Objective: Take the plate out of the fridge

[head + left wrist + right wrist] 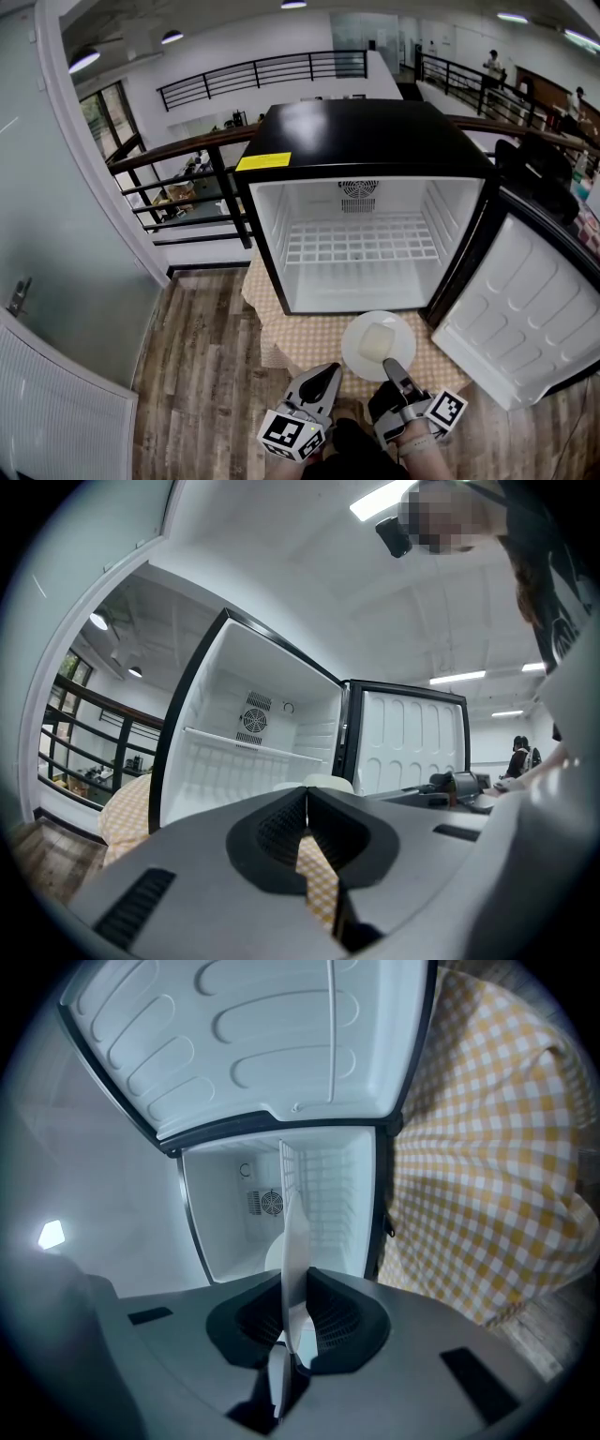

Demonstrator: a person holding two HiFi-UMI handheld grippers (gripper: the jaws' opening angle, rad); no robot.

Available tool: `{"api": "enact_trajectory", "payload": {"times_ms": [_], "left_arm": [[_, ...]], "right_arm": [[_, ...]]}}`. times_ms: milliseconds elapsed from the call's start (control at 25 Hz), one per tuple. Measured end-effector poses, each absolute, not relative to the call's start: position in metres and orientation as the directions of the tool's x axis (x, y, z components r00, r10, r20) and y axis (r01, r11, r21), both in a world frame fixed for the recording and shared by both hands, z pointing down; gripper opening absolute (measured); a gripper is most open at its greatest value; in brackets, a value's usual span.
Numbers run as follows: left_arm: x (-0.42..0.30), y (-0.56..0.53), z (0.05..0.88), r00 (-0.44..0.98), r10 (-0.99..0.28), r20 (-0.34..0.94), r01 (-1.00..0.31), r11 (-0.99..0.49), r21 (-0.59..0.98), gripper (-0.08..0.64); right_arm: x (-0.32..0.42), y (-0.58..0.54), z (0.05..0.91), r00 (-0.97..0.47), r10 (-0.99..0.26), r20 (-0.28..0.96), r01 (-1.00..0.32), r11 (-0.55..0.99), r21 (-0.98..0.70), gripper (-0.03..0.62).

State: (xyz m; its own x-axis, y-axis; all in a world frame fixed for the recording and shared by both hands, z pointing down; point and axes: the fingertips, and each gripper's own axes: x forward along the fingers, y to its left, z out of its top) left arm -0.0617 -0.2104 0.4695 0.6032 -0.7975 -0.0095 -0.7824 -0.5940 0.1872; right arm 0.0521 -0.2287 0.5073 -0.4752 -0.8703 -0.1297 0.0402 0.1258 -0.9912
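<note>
Plate (354,361) out of fridge (366,141), just in front of its open mouth, over checked cloth (300,342). Pale square item (377,340) sits on plate. Right gripper (398,373) on near rim of plate, jaws clamped on rim edge-on. Left gripper (328,375) in front of fridge, just left of plate, not touching it; jaws closed, nothing between. Fridge door (525,309) swung wide to fridge's right side.

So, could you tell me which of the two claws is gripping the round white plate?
The right claw, shut on the rim of the round white plate; the left claw beside it is closed on nothing.
</note>
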Motion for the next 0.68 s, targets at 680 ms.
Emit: {"api": "enact_trajectory", "payload": {"times_ms": [680], "left_arm": [[-0.06,-0.214,0.47,0.619,-0.785,-0.02,-0.77,-0.612,0.18,0.009]], "right_arm": [[0.053,-0.227,0.51,-0.455,-0.88,-0.135,0.049,0.127,-0.991,0.057]]}}
